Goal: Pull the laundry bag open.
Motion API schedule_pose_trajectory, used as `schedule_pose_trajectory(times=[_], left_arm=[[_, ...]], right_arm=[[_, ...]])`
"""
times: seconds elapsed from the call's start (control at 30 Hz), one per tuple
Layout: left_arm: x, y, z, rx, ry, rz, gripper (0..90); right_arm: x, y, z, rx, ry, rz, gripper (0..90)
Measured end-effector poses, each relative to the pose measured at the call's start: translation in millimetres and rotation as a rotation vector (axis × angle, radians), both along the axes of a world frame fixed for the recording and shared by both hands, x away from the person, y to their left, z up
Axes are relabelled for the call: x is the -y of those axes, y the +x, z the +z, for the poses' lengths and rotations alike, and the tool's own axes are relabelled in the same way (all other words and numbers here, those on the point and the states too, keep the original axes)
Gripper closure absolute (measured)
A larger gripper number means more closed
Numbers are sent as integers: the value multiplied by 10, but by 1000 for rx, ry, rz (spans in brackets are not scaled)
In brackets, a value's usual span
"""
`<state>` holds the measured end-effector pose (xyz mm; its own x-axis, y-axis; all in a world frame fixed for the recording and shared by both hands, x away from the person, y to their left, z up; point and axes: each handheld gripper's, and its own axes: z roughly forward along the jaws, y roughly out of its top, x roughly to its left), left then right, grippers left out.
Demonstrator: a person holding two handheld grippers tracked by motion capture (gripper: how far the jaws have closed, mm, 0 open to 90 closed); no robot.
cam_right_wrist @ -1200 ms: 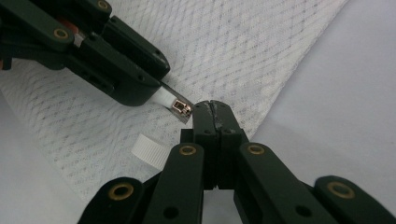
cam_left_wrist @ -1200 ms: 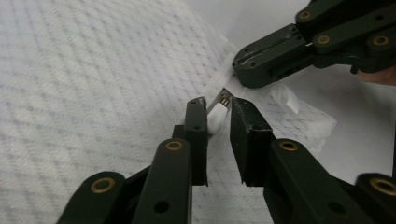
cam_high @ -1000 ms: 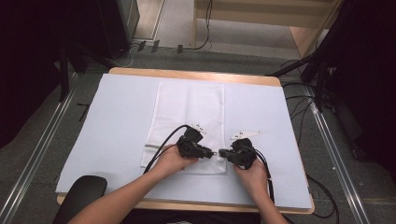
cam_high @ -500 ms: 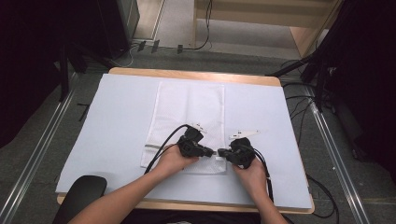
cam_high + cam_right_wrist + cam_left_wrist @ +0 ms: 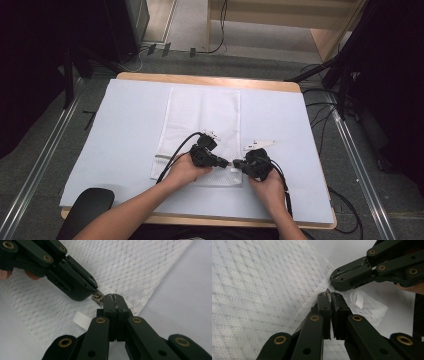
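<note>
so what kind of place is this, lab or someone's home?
Most likely a lab or recording workspace: a wooden table under a pale blue sheet, metal floor rails beside it, loose cables on grey carpet. One white mesh bag lies flat.

From my seat, the table (image 5: 150,80) sits at centre, its wooden edge showing at twelve and six o'clock around a pale blue-white cover (image 5: 125,130). I see grey carpet floor (image 5: 45,150) on all sides. Metal rails (image 5: 35,170) run along the floor at nine and three o'clock. At twelve o'clock stands light wooden furniture (image 5: 325,35), with cables (image 5: 220,30) trailing across the floor before it. Dark equipment (image 5: 45,45) fills eleven o'clock, and more dark gear (image 5: 390,65) stands at two. A black chair back (image 5: 90,205) pokes in at seven o'clock. The light is even and soft.
</note>
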<state>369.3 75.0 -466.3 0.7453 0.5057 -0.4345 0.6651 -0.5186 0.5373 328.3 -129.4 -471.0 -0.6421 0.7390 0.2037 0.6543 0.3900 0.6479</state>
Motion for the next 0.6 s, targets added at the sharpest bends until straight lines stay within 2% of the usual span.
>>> schedule_pose_trajectory(times=[0.03, 0.1, 0.23, 0.27, 0.4, 0.6], left_arm=[[-6, 7, 8, 0, -1, -2, 881], [-11, 10, 18, 1, 4, -1, 881], [-22, 16, 33, -3, 14, -13, 882], [-32, 19, 34, -5, 18, 1, 883], [-46, 22, 51, 0, 24, -18, 883], [-171, 91, 85, -54, 7, -15, 882]], right_arm=[[-9, -6, 1, 16, -13, 6, 900], [-9, -6, 0, 19, -15, 8, 900], [-5, -2, 0, 9, -12, 1, 900], [-3, -3, -1, 2, -7, 0, 900], [4, -5, -7, 9, -4, 6, 900], [13, -4, -15, 17, 2, 6, 900]])
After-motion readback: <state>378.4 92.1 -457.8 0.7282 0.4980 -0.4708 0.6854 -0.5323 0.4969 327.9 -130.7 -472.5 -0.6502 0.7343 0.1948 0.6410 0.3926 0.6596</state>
